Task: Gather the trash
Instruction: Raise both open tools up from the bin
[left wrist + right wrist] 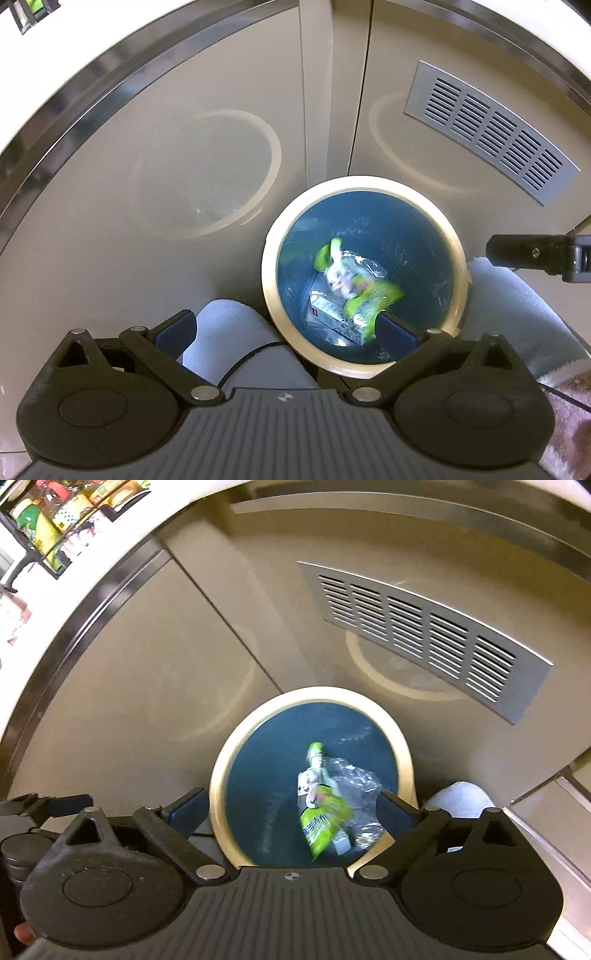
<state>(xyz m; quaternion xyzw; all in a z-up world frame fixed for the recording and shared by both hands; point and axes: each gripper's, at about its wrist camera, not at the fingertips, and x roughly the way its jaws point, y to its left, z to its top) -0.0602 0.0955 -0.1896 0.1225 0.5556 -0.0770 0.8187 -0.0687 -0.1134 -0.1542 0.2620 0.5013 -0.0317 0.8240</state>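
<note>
A round bin (271,258) with a cream rim and a blue liner stands on the floor against beige cabinet doors. Inside it are a blurred green and white wrapper (354,284), crumpled clear plastic (369,267) and a small white box (332,314). My left gripper (286,330) points down over the bin's near left rim, open and with nothing between its fingers. My right gripper (293,810) hangs open over the bin (221,775). The green wrapper (321,819) shows blurred within the opening below it, and neither pad presses on it.
A metal vent grille (491,129) sits in the right cabinet door, and a steel strip (92,92) runs under the counter edge. A person's knees in pale cloth (229,339) flank the bin. One finger of the right gripper (535,254) shows at the right.
</note>
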